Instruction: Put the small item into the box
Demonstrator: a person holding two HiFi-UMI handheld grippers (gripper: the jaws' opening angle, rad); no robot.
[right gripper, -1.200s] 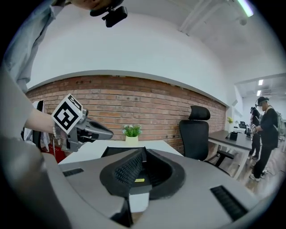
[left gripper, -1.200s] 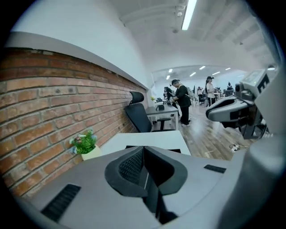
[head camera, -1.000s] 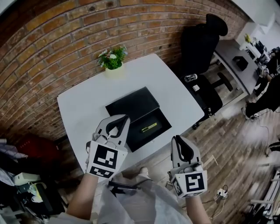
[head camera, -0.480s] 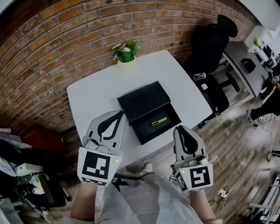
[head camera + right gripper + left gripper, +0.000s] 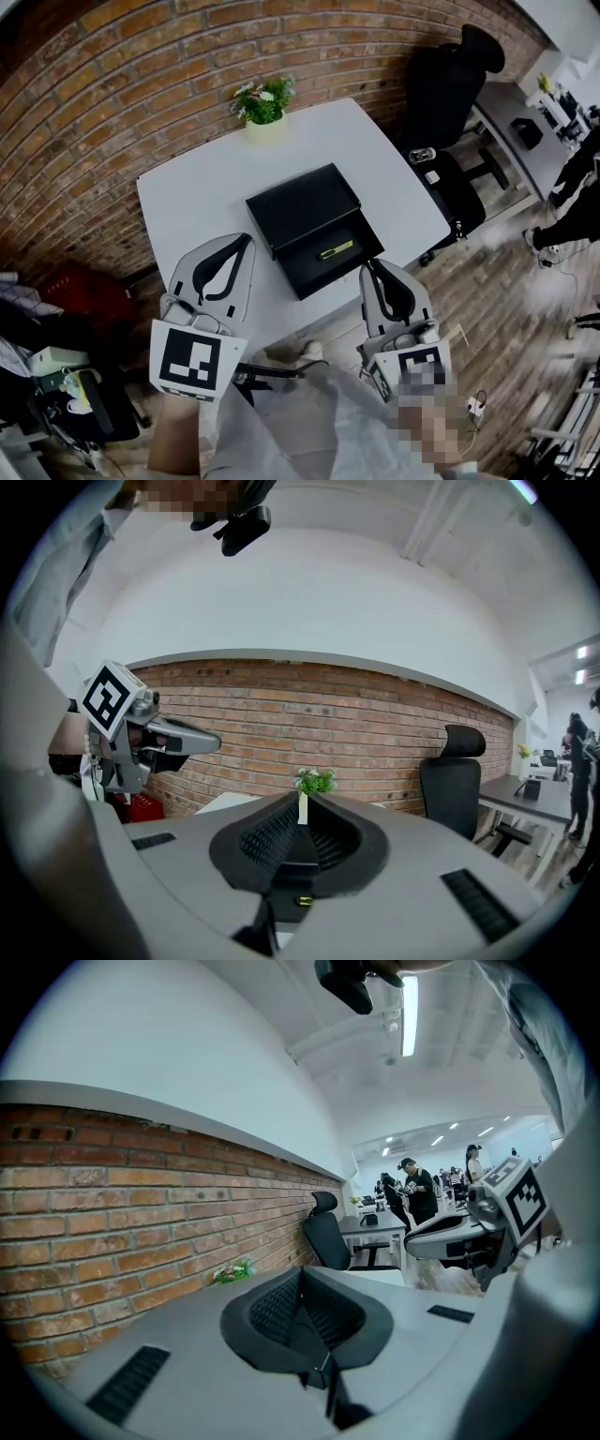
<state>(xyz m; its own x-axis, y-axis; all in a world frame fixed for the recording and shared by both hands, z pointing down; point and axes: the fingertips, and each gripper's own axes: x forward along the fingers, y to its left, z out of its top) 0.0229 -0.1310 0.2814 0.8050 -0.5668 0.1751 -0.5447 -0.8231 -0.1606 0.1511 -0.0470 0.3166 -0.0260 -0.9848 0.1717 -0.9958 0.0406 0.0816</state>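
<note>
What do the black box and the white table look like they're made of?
Box: matte black, probably card or leatherette; it shows no shine. Table: smooth white top, likely laminate or painted board; even colour, no grain.

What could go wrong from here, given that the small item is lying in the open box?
1. The box sits near the table's front edge, flanked by the left gripper and right gripper; a careless move could nudge it off.
2. The small item appears to lie loose, and the lid is open, so a jolt might bounce it out.
</note>
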